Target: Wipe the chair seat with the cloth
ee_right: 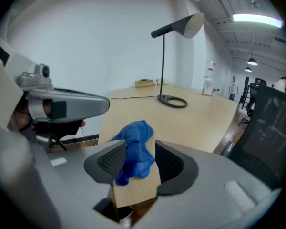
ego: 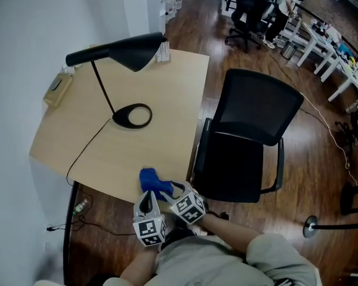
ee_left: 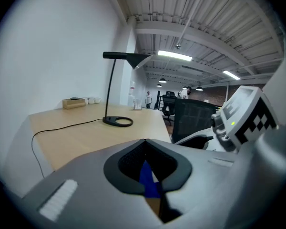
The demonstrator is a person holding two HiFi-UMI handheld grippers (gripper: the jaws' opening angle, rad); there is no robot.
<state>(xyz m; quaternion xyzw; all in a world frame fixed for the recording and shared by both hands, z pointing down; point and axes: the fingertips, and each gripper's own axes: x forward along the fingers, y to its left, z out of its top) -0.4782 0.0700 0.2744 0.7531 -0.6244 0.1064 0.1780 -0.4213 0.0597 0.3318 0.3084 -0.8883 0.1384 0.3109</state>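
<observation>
item: blue cloth (ego: 154, 182), bunched on the near corner of the wooden worktop (ego: 149, 82), at its edge, not on the chair seat (ego: 230, 168).

right tongs (ee_right: 133, 162): jaws wide apart, set either side of the cloth; the fabric lies between the pads but is not clamped.

left tongs (ee_left: 146, 165): jaws drawn narrow, tips together; a sliver of blue shows through the slit, and a pinch cannot be confirmed.

both tongs sit side by side at the worktop's near edge. black office chair (ego: 253, 121) stands just right of the worktop. black desk lamp (ego: 130, 115) stands mid-worktop.
</observation>
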